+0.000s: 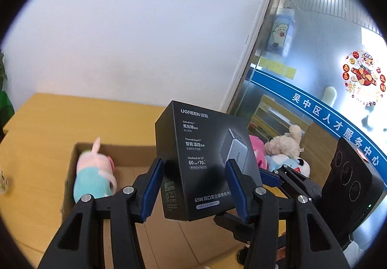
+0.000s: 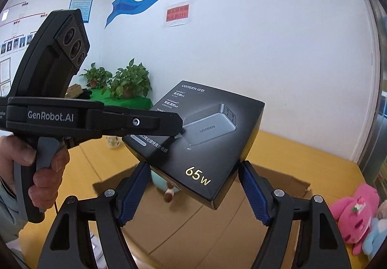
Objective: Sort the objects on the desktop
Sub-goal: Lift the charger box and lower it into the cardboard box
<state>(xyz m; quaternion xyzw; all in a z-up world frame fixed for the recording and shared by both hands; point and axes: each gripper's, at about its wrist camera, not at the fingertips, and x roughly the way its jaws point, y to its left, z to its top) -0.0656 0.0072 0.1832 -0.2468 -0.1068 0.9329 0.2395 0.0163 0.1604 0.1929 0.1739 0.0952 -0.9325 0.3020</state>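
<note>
Both claws are grasping one black charger box: the left claw and the right claw are clenching it above the open cardboard carton on the yellow surface. Transfer step; lowering it into the carton likely comes next.

charger box hides most of the plush in the cardboard box. pink plush cut by frame edge. small object at left rim too blurred to tell.
</note>
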